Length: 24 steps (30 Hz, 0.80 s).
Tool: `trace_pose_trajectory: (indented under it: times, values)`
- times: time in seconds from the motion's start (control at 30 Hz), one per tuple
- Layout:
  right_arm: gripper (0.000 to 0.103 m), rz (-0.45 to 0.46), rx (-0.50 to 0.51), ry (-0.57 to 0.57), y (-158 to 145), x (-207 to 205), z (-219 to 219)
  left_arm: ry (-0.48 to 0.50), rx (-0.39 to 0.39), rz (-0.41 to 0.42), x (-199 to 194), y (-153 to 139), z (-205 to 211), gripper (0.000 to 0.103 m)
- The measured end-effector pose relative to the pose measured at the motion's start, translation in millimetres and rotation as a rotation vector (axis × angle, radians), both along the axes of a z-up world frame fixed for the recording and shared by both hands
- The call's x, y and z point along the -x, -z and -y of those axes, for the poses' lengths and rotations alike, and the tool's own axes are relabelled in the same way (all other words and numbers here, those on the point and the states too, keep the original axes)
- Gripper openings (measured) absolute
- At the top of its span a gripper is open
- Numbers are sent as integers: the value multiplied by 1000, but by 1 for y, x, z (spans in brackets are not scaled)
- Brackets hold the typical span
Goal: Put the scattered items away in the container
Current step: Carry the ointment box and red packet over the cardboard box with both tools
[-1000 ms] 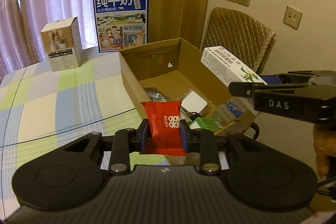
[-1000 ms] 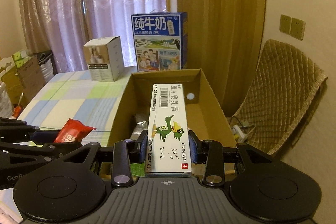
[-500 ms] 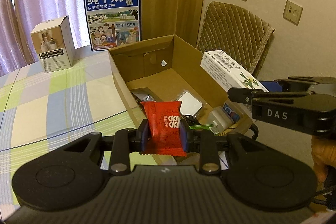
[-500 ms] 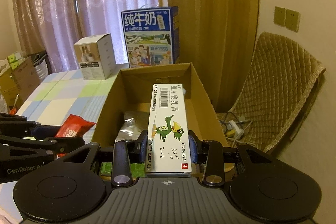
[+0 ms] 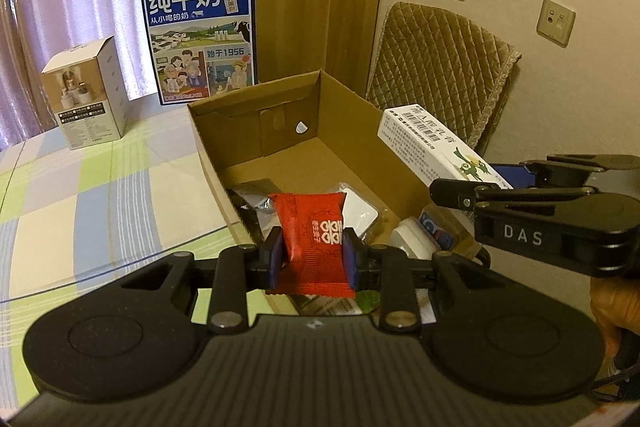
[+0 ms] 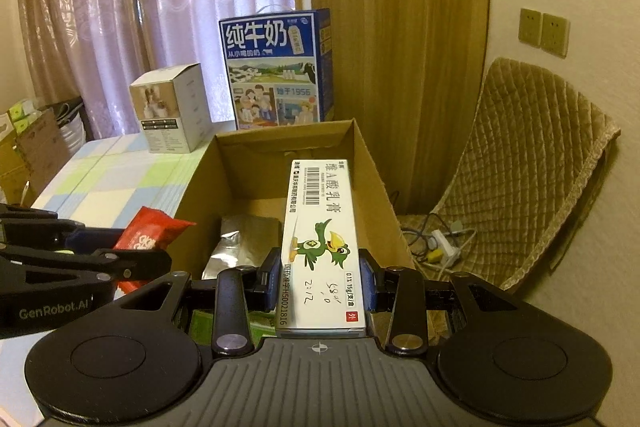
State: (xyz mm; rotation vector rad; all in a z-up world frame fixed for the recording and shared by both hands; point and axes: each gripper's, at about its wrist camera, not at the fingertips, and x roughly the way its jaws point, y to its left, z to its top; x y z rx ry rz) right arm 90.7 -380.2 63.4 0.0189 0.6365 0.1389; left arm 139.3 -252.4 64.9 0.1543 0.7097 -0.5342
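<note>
Your left gripper [image 5: 313, 258] is clamped on the red snack packet [image 5: 314, 239] at the cardboard box's [image 5: 352, 107] near left wall; your right gripper [image 6: 322, 281] pinches the white ointment carton [image 6: 320, 247] above the box's interior.

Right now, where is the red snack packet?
Left wrist view, centre: the red snack packet is clamped in the left gripper, over the cardboard box near edge.
</note>
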Motion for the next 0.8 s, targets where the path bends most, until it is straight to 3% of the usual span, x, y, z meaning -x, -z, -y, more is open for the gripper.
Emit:
trace_pose_trajectory:
  times: [0.4, 0.43, 0.47, 0.5, 0.8]
  values:
    - [36, -30, -1, -1, 14, -21, 2, -5, 19, 0, -31, 3, 11, 26]
    - [36, -33, -1, -1, 15, -22, 2, 1, 20, -1, -34, 4, 13, 30]
    - [36, -35, -1, -1, 16, -23, 2, 3, 18, -2, -36, 5, 15, 43]
    - [36, -37, -1, -1, 17, -24, 2, 0, 16, 1, -36, 5, 16, 45]
    - [36, -49, -1, -8, 22, -27, 1, -46, 31, -2, -35, 6, -2, 45]
